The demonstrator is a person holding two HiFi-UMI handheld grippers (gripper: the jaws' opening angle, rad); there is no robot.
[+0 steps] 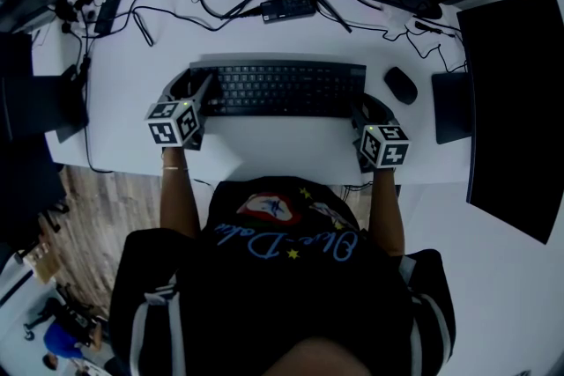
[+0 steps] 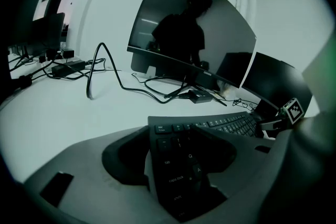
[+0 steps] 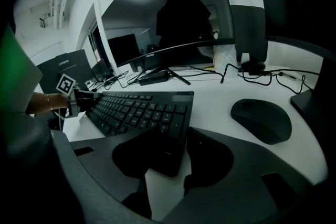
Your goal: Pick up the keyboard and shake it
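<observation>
Table (image 1: 264, 150), from its near edge outward: the left claw (image 2: 173, 155) was clenched on the keyboard (image 1: 280, 89) at its left end, one pad at its side, the other over the keys. The right claw (image 3: 184, 152) straddled the right near corner, released, its pads not pressing. The keyboard lay on the table, midway along it. A mouse (image 1: 401, 84) sat near its right end, apart. Loose cables (image 1: 176, 13) and a power brick (image 1: 288, 9) cluttered the far edge beneath a curved monitor (image 2: 194, 29).
</observation>
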